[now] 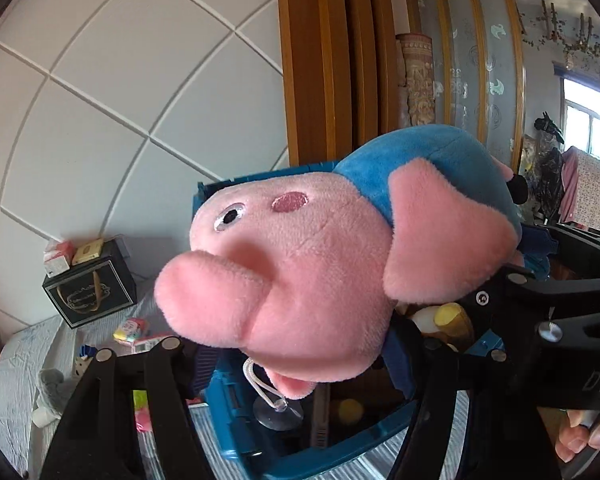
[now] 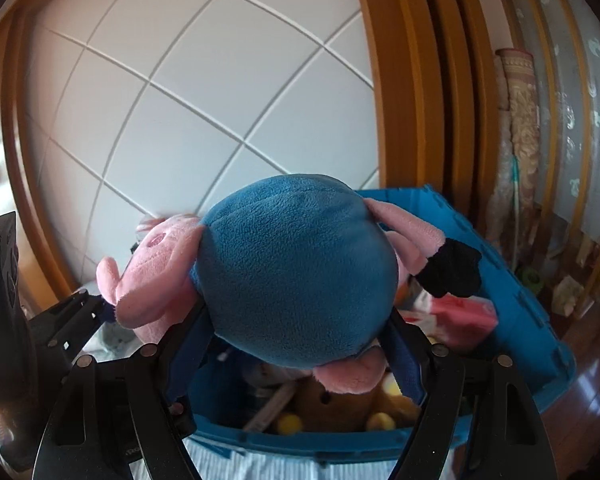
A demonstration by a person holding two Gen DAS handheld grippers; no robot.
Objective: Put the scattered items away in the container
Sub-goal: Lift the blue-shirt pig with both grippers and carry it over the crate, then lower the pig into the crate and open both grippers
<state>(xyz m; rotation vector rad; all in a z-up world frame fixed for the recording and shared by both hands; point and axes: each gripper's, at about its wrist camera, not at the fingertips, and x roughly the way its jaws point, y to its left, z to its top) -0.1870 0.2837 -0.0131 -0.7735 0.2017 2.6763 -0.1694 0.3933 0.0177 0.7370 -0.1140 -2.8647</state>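
Note:
A plush pig with a pink head and a blue body hangs above an open blue crate. My left gripper is shut on the pig's head, its blue-padded fingers pressing either side. My right gripper is shut on the blue body from below. A white cord with a clear suction cup dangles from the pig into the crate. In the crate lie a brown and yellow plush and a yellow ball.
The crate sits on a bed with a striped sheet. On the bed lie a black box, small colourful packets and a grey plush. A wooden door frame and a rolled rug stand behind.

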